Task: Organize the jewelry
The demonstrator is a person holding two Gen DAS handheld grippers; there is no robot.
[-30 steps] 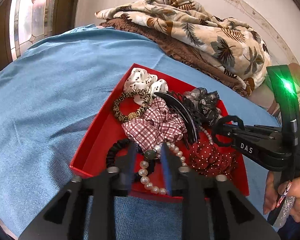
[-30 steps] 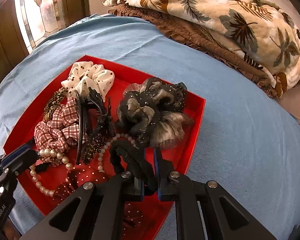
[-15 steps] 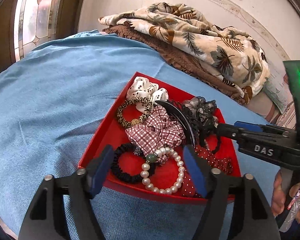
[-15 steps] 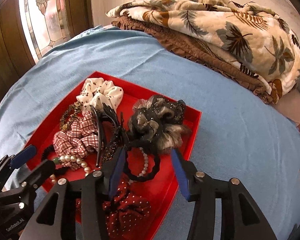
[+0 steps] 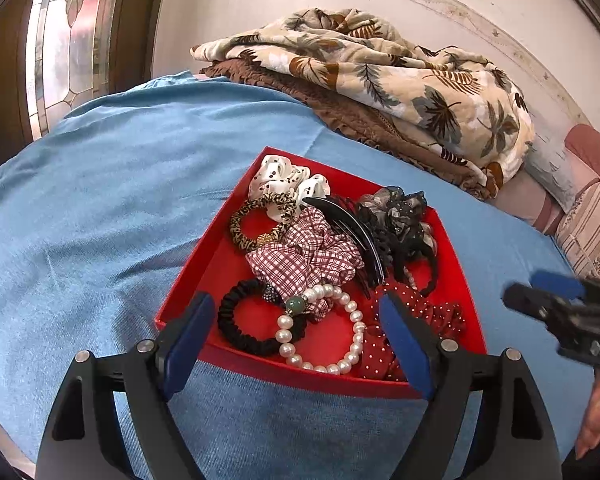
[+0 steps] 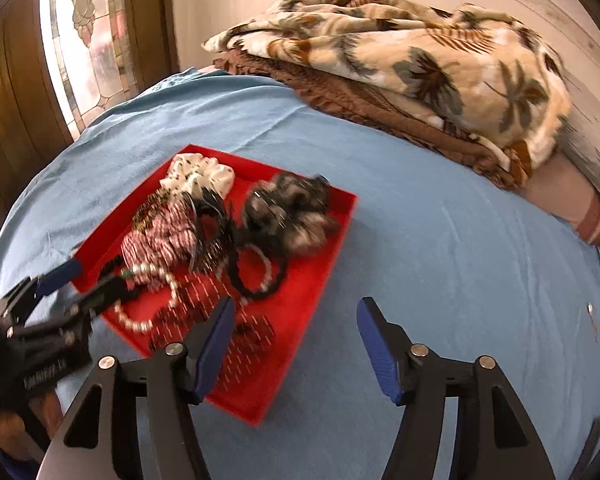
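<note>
My red tray (image 5: 204, 264) sits on the blue cloth (image 5: 100, 184), crowded with hair things and beads. In the left view the pearl bracelet (image 5: 320, 332) lies at the tray's near edge, looping over a black hair tie (image 5: 236, 320), with a checked scrunchie (image 5: 304, 258) just behind them, toward 12 o'clock. A red dotted scrunchie (image 5: 420, 316) lies at 3 o'clock of the pearls, a black comb clip (image 5: 356, 232) stands beyond the checked one, and a grey-black ruffled scrunchie (image 5: 400, 216) fills the far right corner. A leopard band (image 5: 260, 220) and a white spotted scrunchie (image 5: 288, 178) take the far left corner.

My left gripper (image 5: 296, 340) hovers over the near edge, its jaws wide and opening, straddling the pearls and hair tie without pressing on either. My right gripper (image 6: 296, 344) is wide too and opening, with nothing between the pads; its left pad hangs over the tray's near corner, its right over bare cloth. That view is blurred.

A folded leaf-print blanket (image 5: 380, 76) lies at 1 o'clock beyond the tray, well apart.

A second ago the left jaws were pinched close around the pearls, and the right ones were closed on a black hair tie that now lies in the tray; the right gripper has since drawn off to the right of the tray.
</note>
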